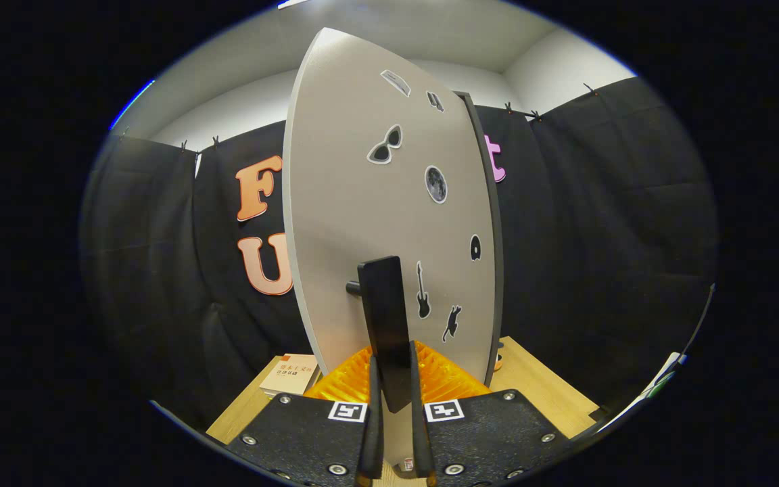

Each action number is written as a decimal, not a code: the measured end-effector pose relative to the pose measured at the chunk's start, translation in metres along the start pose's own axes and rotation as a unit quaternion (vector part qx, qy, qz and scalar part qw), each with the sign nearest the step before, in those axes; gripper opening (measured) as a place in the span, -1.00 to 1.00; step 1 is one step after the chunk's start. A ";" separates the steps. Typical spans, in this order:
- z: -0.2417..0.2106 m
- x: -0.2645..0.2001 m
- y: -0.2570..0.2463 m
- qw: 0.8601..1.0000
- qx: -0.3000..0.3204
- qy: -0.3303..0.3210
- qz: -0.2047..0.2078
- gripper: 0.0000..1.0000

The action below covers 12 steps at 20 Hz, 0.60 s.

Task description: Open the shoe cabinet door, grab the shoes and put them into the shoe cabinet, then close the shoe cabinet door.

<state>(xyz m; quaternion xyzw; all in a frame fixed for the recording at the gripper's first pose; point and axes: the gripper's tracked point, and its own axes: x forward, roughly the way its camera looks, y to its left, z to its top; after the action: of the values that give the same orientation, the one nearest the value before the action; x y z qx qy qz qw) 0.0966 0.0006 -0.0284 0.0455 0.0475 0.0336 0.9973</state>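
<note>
The shoe cabinet door [362, 203] is a pale grey panel with small stickers, standing upright just ahead of me and seen at a slant. A black vertical bar handle [386, 311] sticks out from its lower part on a short stub. My gripper [393, 379] is shut on the lower end of this handle, with one finger pressing on each side. The cabinet's dark edge [492, 223] shows along the door's right side. The cabinet's inside is hidden behind the door.
The cabinet stands on a light wooden table [541, 385]. A small booklet [289, 373] lies on the table to the left of the door's foot. Black cloth walls close in behind and on both sides.
</note>
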 end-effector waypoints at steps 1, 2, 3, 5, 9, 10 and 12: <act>-0.001 -0.004 -0.005 1.000 -0.003 0.002 -0.006 -0.66; 0.000 -0.008 -0.010 1.000 -0.001 0.002 -0.011 -0.66; 0.000 -0.012 -0.017 1.000 0.001 0.002 -0.015 -0.67; 0.001 -0.021 -0.033 1.000 0.004 0.002 -0.027 -0.72; 0.003 -0.044 -0.076 0.998 0.002 -0.003 -0.064 -0.72; 0.002 -0.053 -0.089 0.997 0.003 -0.004 -0.073 -0.73; 0.000 -0.059 -0.105 0.997 0.006 -0.004 -0.080 -0.73</act>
<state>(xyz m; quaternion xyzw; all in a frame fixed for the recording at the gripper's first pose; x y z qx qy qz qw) 0.0448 -0.1075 -0.0333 0.0475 0.0476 -0.0465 0.9967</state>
